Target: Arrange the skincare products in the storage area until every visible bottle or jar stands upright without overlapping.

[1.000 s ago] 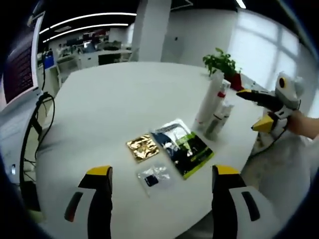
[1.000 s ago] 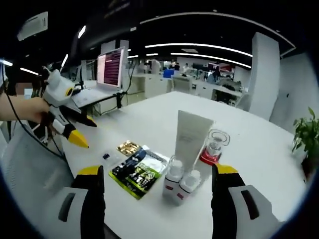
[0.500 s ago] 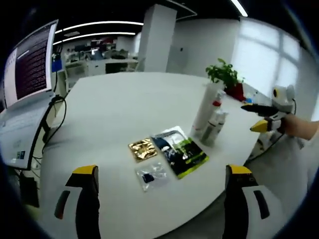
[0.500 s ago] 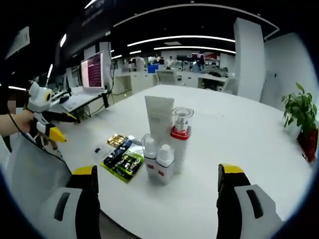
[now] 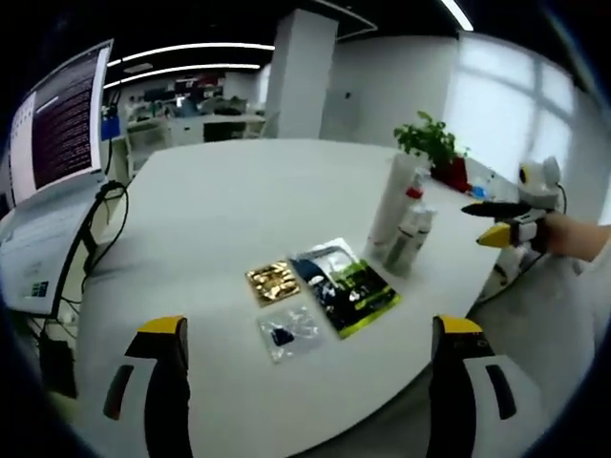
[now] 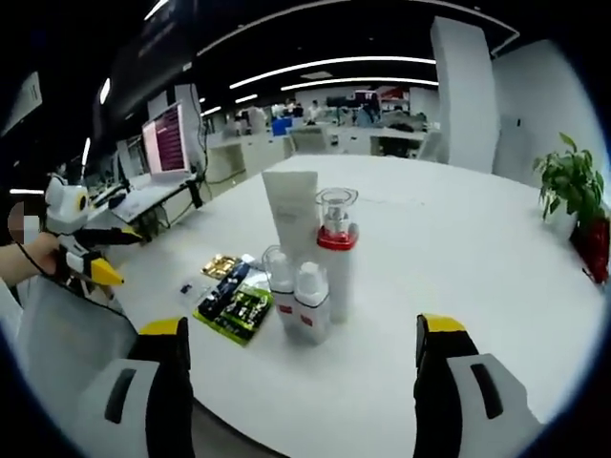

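So both grippers are hanging back off the edge of the round white bench (image 5: 220,219) right now, jaws spread wide and gripping nothing. The left gripper (image 5: 305,382) is looking across the bench, and the right gripper (image 6: 304,386) is facing the cluster from the other side, each one showing up small in the other's view. The skincare stuff is bunched together near the bench edge: a tall white tube (image 6: 291,215) standing on its cap, a clear-capped pump bottle with a red collar (image 6: 335,253), and two small white bottles (image 6: 298,303) just in front, nearly touching each other. All four are looking upright to me, probably grouped tight to keep the storage spot compact. Just beside them, lying flat, are a green and black sachet (image 5: 344,286), a gold foil packet (image 5: 274,282) and a small clear baggie (image 5: 289,334). My guess is the upright part is basically done and the person is just checking spacing, since those small bottles might be crowding each other.
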Demonstrator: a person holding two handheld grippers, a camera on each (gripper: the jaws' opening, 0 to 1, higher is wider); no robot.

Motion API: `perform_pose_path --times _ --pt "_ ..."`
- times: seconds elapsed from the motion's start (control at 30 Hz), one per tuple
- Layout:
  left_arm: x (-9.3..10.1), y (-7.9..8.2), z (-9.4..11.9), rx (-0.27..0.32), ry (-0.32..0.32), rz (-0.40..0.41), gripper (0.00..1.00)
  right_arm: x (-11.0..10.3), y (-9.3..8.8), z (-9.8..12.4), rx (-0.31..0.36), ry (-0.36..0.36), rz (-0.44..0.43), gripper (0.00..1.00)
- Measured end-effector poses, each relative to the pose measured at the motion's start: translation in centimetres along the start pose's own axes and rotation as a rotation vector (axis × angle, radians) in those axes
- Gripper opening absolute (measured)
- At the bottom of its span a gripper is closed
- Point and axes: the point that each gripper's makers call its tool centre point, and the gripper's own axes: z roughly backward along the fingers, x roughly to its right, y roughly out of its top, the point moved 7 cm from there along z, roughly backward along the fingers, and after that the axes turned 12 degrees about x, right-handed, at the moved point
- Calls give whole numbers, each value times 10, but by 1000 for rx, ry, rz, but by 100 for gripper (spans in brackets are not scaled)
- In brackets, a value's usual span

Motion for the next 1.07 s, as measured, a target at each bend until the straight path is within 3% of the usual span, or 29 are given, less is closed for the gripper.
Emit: perform_pose_path --times 1.07 --pt "1 -5 0 -16 -2 11 98 -3 -5 1 -31 9 -12 95"
